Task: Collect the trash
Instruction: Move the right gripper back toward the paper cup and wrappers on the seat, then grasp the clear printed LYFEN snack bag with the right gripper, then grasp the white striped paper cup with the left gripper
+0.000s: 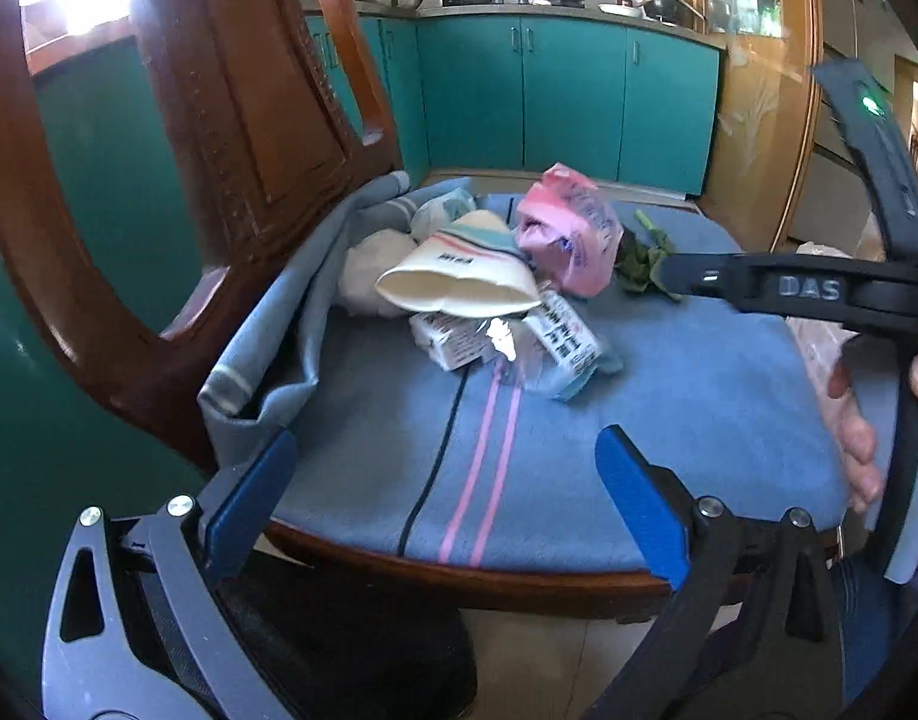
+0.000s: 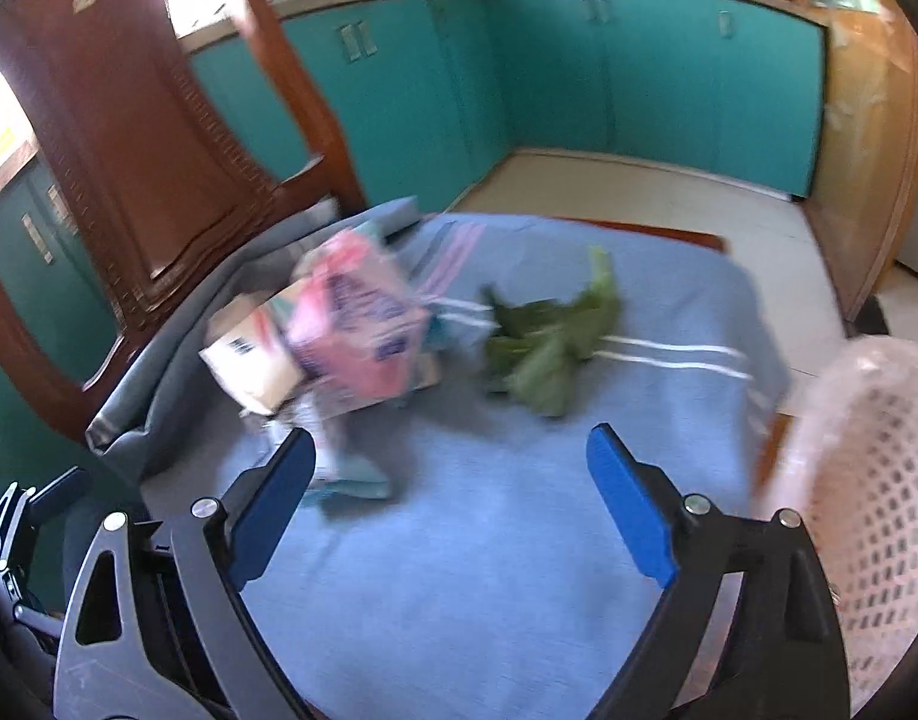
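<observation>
I have both tools over the wooden chair seat draped in a blue striped towel (image 1: 669, 372), and I judge this as the approach step: nothing is picked up yet. My left gripper (image 1: 447, 498) sits at the bottom of its view with the blue pads spread wide and only bare towel between them. My right gripper (image 2: 453, 504) is likewise released, jaws wide, nothing in them; its view is smeared by motion.

The trash lies in a heap at the centre of the left view, toward the chair back: a squashed white paper cup with coloured stripes (image 1: 459, 282), a crumpled pink plastic wrapper (image 1: 567, 228) just behind it, small printed cartons (image 1: 453, 342) under the cup, and a wilted green leafy stalk (image 2: 543, 348) lying apart to the right of the pile. The pink mesh plastic basket (image 2: 879, 516) stands at the lower right edge of the right view, beside the seat; I take it for the bin.

Next I would pick one piece, probably the green stalk for the right tool since it lies clear of the rest, bring the pads down around it, and close before swinging toward the basket.
</observation>
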Available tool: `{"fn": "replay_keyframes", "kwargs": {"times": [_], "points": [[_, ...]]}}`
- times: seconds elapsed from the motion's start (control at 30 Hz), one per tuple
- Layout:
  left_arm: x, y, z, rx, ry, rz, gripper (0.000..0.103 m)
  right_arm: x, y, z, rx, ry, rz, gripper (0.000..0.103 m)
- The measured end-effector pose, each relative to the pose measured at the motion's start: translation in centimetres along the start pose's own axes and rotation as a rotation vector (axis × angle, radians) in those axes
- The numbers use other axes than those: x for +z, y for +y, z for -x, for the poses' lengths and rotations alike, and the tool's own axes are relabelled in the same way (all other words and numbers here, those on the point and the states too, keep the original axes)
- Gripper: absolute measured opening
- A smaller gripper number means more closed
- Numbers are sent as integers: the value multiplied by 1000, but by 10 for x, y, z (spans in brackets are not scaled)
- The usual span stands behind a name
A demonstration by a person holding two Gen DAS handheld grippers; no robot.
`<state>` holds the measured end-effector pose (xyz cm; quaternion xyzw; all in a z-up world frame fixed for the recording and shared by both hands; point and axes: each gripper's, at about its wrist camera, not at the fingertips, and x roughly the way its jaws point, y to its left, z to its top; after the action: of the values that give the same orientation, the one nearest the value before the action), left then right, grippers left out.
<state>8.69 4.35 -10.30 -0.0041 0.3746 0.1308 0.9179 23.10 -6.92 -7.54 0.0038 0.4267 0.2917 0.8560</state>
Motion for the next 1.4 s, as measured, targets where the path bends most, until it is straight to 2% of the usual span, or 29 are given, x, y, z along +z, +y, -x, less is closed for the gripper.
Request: {"fn": "replay_keyframes", "kwargs": {"times": [0.2, 0.37, 0.4, 0.43, 0.47, 0.53, 0.73, 0.83, 0.93, 1.17, 1.3, 1.4], "points": [[1, 9, 0, 29, 13, 13, 100, -2, 43, -52, 89, 93, 72, 88], [-3, 12, -1, 32, 25, 24, 100, -7, 62, -75, 46, 106, 159, 88], [-3, 13, -2, 35, 28, 23, 100, -8, 62, -76, 47, 102, 167, 86], [-3, 13, -4, 37, 32, 24, 100, -8, 62, -77, 57, 106, 172, 65], [-3, 13, -5, 38, 36, 26, 100, -8, 62, -78, 69, 135, 177, 56], [-2, 13, -8, 32, 40, 30, 100, -9, 59, -72, 76, 138, 177, 54], [12, 15, -13, 8, 16, 57, 100, -19, 30, -38, 31, 180, 151, 54], [29, 12, -24, -21, -3, 80, 100, -26, -1, -16, -25, 189, 78, 54], [44, 3, -45, -48, 6, 64, 100, -31, -23, -3, -37, 167, 14, 54], [82, -25, -102, -59, 70, 52, 100, -40, -33, 5, -82, 166, 22, 53], [94, -43, -129, -57, 137, 30, 100, -44, -36, 6, -89, 174, 27, 53], [97, -56, -149, 14, 169, -19, 100, -45, -36, 4, -93, 179, 28, 53]]}}
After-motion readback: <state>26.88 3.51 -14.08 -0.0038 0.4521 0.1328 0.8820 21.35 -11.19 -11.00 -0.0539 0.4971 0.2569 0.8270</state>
